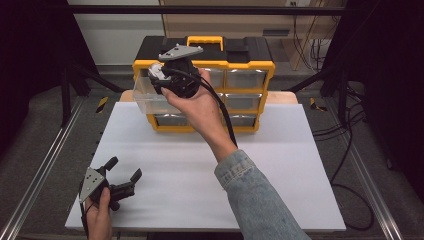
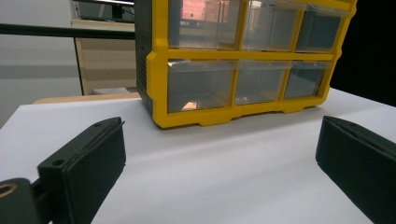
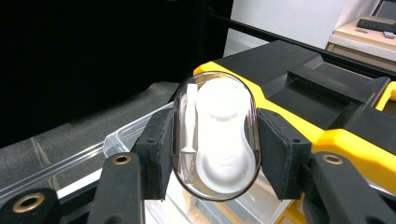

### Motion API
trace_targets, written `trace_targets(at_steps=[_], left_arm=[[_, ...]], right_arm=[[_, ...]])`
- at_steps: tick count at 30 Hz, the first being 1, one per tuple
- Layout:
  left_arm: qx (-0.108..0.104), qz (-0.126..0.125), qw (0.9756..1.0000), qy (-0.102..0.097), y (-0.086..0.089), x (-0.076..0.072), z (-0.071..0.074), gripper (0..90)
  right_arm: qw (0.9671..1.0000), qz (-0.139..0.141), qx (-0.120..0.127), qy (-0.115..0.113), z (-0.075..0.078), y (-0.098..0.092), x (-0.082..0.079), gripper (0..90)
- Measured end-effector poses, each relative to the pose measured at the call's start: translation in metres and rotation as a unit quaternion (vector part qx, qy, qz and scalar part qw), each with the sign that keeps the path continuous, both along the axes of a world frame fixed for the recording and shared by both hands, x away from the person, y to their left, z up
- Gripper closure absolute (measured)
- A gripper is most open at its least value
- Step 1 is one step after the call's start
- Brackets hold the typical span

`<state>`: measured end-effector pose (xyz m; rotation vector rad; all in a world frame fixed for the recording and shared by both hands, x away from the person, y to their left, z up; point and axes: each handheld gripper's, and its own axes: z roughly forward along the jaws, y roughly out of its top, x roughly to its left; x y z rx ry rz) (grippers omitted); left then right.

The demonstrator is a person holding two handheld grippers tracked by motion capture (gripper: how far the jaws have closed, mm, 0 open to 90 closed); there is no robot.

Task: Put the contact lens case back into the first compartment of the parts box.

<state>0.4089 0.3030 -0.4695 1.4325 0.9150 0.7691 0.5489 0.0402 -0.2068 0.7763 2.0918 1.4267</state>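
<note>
A small clear oval case (image 3: pixel 215 135), with a white insert inside it, is gripped by the right gripper (image 3: pixel 215 149) above a clear drawer (image 1: pixel 150 95) that is pulled out at the far left of the yellow organiser (image 1: pixel 260 65). The case is pinched across its width only, on smooth rounded sides, so it is judged that it could twist or slide out between the pads (image 3: pixel 156 154) if the hand is tipped. If it is let go too high or off to one side, the drawer rim could be struck and the case could bounce onto the white table (image 1: pixel 200 170) or beyond the left edge. The drawer stands far out of its slot, and a push from the gripper could tilt it or pull it free.

The right jaws are clenched on the case, both pads pressing its sides. The left gripper (image 1: pixel 122 175) is held at the near left corner of the table, its jaws spread wide with nothing between them, aimed towards the organiser.
</note>
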Motion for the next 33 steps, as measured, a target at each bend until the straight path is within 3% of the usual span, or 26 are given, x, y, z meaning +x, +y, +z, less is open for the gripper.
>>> trace_targets(at_steps=[14, 33], left_arm=[[0.0, -0.002, 1.0, 0.002, -0.001, 0.001, 0.0, 1.2], [0.0, -0.002, 1.0, 0.005, -0.001, 0.001, -0.001, 1.3]], right_arm=[[0.9999, -0.001, -0.011, -0.003, 0.002, 0.006, 0.0, 49.0], [0.9992, -0.002, -0.036, 0.015, 0.0, 0.01, 0.006, 49.0]])
